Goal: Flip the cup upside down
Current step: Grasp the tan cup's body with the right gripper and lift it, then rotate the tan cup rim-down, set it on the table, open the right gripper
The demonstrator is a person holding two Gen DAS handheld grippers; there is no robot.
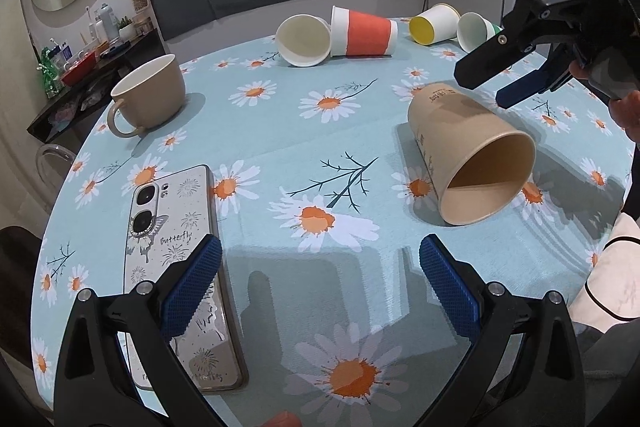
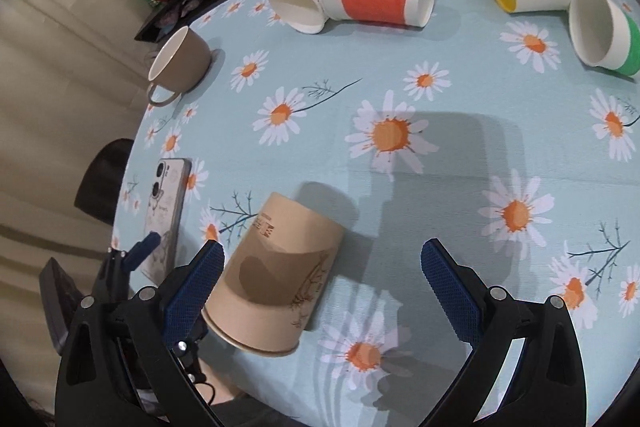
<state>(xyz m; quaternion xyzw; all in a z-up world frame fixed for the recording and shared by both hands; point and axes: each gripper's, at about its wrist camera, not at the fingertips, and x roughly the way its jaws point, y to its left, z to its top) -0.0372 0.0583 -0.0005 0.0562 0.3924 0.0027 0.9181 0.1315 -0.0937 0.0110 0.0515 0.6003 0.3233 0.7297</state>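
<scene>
A brown paper cup (image 1: 472, 155) lies on its side on the daisy tablecloth (image 1: 280, 131), its mouth toward the table's near edge. My right gripper (image 1: 484, 89) hangs open just above the cup's closed end. In the right wrist view the cup (image 2: 276, 279) lies under the open right gripper (image 2: 322, 251), close to the left finger, and I cannot tell whether they touch. My left gripper (image 1: 320, 251) stands open and empty low over the near part of the table, left of the cup. One blue fingertip of the left gripper (image 2: 140, 251) shows by the phone.
A beige mug (image 1: 152, 91) stands upright at the left. A phone (image 1: 180, 267) lies face down under my left finger. At the far side lie a white cup (image 1: 304, 41), a red-banded cup (image 1: 364, 33), a yellow-lined cup (image 1: 434, 23) and a green cup (image 1: 476, 31).
</scene>
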